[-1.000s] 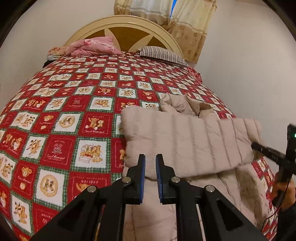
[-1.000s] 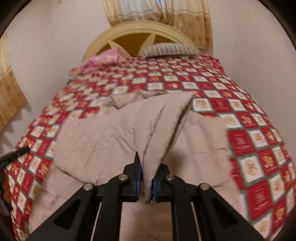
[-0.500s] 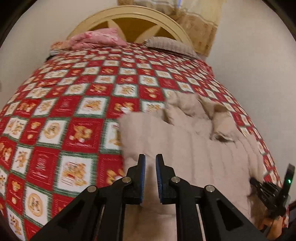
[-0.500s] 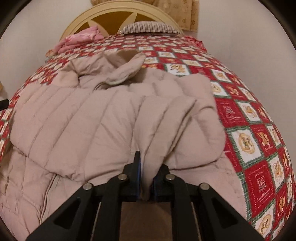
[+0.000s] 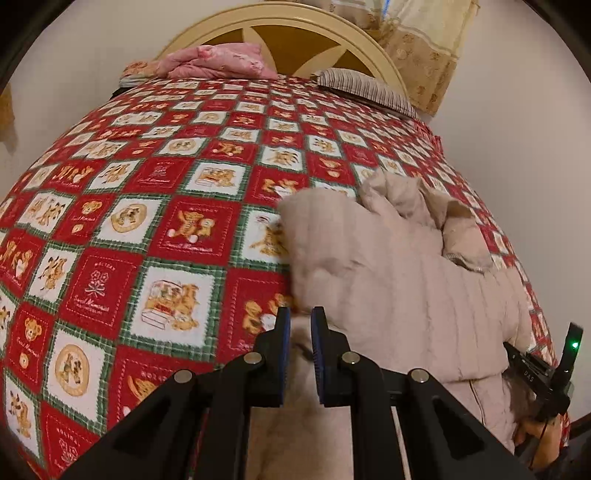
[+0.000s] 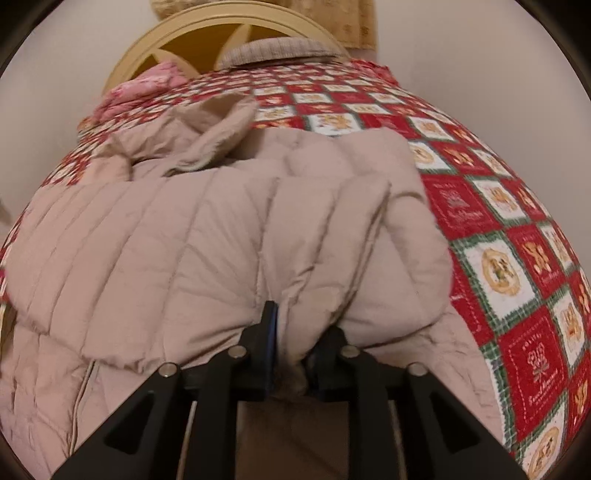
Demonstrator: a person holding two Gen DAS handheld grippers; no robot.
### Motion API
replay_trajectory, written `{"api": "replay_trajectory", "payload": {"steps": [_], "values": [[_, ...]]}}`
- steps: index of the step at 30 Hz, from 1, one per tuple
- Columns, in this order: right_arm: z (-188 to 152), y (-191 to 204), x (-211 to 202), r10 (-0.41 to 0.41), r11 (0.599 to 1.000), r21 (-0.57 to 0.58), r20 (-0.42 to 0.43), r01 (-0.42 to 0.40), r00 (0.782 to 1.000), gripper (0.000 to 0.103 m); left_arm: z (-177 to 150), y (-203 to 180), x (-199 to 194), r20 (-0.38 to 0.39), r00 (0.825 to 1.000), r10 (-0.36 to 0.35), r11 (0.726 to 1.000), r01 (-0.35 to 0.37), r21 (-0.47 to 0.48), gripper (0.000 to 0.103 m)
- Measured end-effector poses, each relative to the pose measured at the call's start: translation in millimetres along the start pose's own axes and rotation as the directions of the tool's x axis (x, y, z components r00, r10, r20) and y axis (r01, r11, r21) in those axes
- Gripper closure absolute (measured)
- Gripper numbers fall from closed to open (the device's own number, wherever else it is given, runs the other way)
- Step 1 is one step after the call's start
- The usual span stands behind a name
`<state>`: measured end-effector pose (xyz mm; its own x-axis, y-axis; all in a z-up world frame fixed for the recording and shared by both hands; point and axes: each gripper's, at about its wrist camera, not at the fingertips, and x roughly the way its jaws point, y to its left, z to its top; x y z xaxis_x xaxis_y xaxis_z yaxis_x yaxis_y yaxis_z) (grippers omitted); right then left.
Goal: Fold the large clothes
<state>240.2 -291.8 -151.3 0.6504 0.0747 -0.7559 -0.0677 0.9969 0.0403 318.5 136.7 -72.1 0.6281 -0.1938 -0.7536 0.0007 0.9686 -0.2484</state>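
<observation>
A beige quilted puffer coat (image 5: 399,295) lies on the bed, its upper part folded over the lower part, hood bunched at the far end. My left gripper (image 5: 300,325) hovers at the coat's left edge with its jaws nearly together and nothing between them. My right gripper (image 6: 299,332) is shut on a fold of the coat (image 6: 221,236) at its right side, low against the garment. The right gripper also shows in the left wrist view (image 5: 543,373) at the coat's far right edge.
The bed has a red, white and green teddy-bear quilt (image 5: 147,229). A pink folded blanket (image 5: 218,61) and a striped pillow (image 5: 365,86) lie by the cream headboard (image 5: 295,29). Walls stand close on both sides; curtains (image 5: 421,55) hang behind.
My right gripper has carried the held fold down onto the coat, so the folded layer now lies flat. My left gripper has shifted left to the coat's edge, staying empty.
</observation>
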Motion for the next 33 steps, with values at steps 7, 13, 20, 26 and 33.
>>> {"api": "replay_trajectory", "payload": {"steps": [7,13,20,26,33], "values": [[3,25,-41,-0.065,0.993,-0.096,0.097,0.074,0.993,0.039,27,-57,16,0.028,1.000,-0.008,0.998,0.006,0.069,0.092],[33,7,-89,-0.066,0.996,-0.032,0.278,0.078,0.958,0.051,42,-64,56,0.017,0.997,0.072,0.995,-0.073,0.073,0.092],[48,29,3,0.086,0.995,-0.049,0.066,-0.083,0.994,0.073,24,-34,93,-0.025,0.993,0.112,0.993,-0.113,-0.020,0.092],[25,16,33,0.094,0.995,-0.037,0.000,-0.094,0.996,0.076,-7,-41,99,0.042,0.993,0.115,0.991,-0.117,0.061,0.092],[34,18,27,0.079,0.995,-0.055,-0.071,-0.083,0.994,0.071,11,-44,79,-0.007,1.000,0.026,0.994,-0.025,0.103,0.092]]}}
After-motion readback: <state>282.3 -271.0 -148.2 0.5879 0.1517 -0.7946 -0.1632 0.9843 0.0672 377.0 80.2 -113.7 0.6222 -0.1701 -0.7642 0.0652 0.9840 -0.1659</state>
